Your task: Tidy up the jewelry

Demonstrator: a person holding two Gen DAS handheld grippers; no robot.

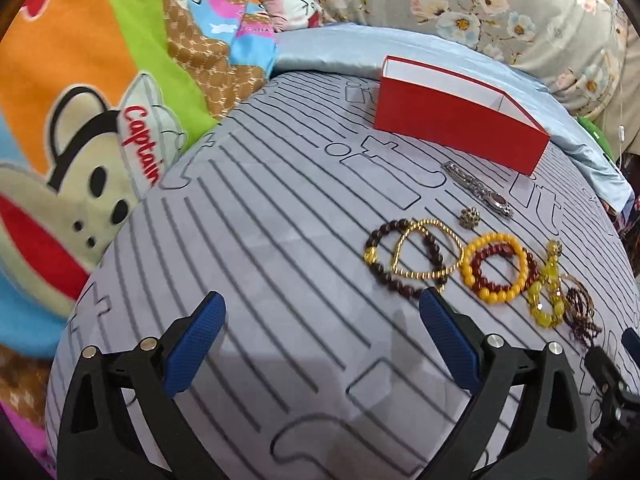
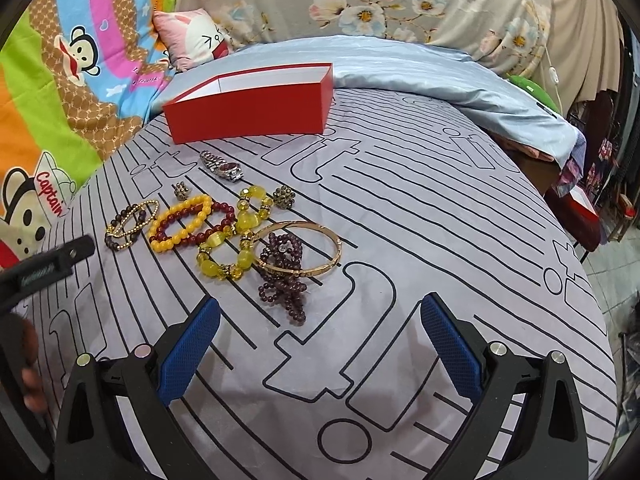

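The jewelry lies in a loose row on the bed, out in front of both your tongs, and none of it is in the red box yet. Your right tongs are wide apart and hold nothing. Your left tongs are wide apart too, and empty.

Watch the purple bead string, just ahead of your right tongs. It lies tangled through the gold bangle, so if you pinch one, the other may come up with it and then drop. The yellow bead bracelet and the dark red bead bracelet lie one on top of the other, so they could lift as a pair. Ahead of your left tongs, the dark bead bracelet crosses the gold chain bracelet the same way. The two small round brooches may slip out of a pinch. The watch lies farther out, near the box.

The box is open on top and stands past the row, so each piece has a long trip. The bed is soft, so pushing down could sink the tongs into the grey striped sheet and grab cloth.

Around the sheet you have a cartoon monkey blanket, a flowery pillow and a pale blue cover.
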